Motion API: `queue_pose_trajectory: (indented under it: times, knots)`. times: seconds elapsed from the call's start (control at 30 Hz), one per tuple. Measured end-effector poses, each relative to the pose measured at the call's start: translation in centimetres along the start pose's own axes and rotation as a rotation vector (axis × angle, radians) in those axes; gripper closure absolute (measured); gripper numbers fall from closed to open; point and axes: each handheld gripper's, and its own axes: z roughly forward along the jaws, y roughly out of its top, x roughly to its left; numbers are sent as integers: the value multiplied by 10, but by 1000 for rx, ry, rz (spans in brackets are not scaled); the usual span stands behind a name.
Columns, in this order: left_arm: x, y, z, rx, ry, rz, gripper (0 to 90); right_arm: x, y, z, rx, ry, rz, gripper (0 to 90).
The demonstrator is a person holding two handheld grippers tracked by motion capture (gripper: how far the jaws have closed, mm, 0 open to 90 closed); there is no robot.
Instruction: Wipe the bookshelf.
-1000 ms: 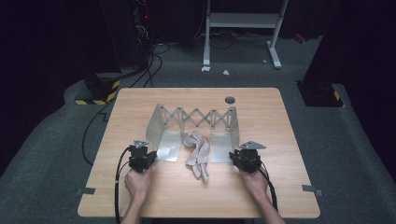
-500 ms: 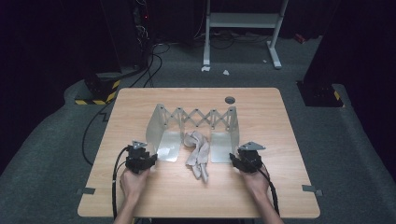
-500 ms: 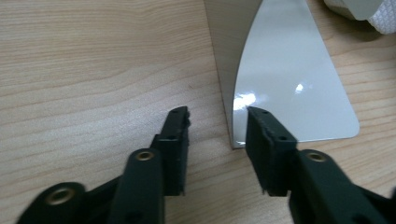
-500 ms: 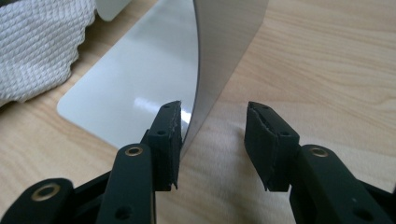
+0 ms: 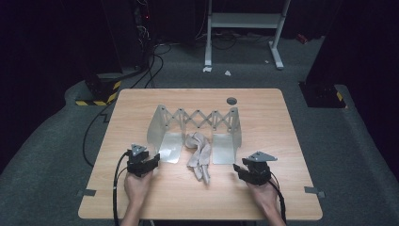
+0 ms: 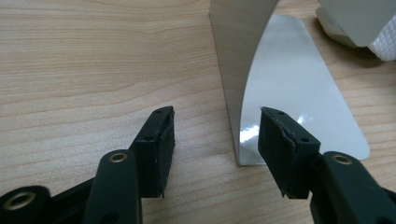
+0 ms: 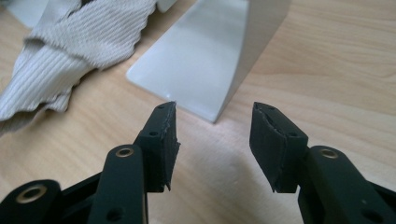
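Note:
A metal scissor rack (image 5: 200,118) stands mid-table with a curved end plate at each side. The left plate (image 5: 170,147) (image 6: 289,93) and the right plate (image 5: 225,149) (image 7: 201,60) flank a crumpled beige ribbed cloth (image 5: 199,154) (image 7: 70,51). My left gripper (image 5: 151,160) (image 6: 215,135) sits at the left plate's front corner. Its jaws have just been opening and the pads press on nothing. My right gripper (image 5: 237,170) (image 7: 215,135) is just short of the right plate's front corner. Its jaws have also just been opening, with nothing between them.
A small dark round disc (image 5: 231,100) lies near the wooden table's (image 5: 282,141) far edge. On the floor beyond are a white stand (image 5: 244,21), cables and a yellow-black striped block (image 5: 101,92). Bare wood runs along both sides and the front.
The right gripper has drawn back toward the front right, away from the right plate. The left gripper has barely shifted. Rack and cloth have not moved.

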Motion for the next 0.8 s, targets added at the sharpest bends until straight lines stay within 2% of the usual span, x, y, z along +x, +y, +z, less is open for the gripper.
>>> queue_pose_trajectory:
  times: [0.1,0.13,0.17,0.2,0.37,0.53,0.57,0.6,0.63,0.67,0.7,0.73,0.8]
  knots:
    - [-3,0,1,1,12,14,450,4,0,1,14,5,-25,510]
    - [-7,0,2,8,35,47,438,8,2,2,20,22,-39,507]
    - [-7,0,2,8,35,47,435,8,2,2,20,22,-39,507]
    - [-10,1,3,21,59,95,435,14,5,1,13,40,-51,505]
    - [-11,1,3,17,54,93,431,27,15,4,-1,70,-80,496]
    - [-11,1,3,18,55,93,430,51,39,17,-20,121,-155,483]
    - [-11,1,3,18,55,93,430,51,39,17,-20,121,-155,483]
    - [-11,1,3,17,55,93,430,61,48,24,-24,126,-192,476]
    - [-11,1,3,17,56,93,430,61,48,24,-24,126,-192,476]
    - [-11,1,3,17,56,92,429,70,57,32,-10,138,-229,462]
    - [-11,1,3,18,56,92,429,70,57,32,-10,138,-229,462]
    - [-11,1,4,18,54,95,430,77,65,41,3,142,-258,448]
    - [-11,1,4,17,54,95,430,79,69,46,6,148,-261,439]
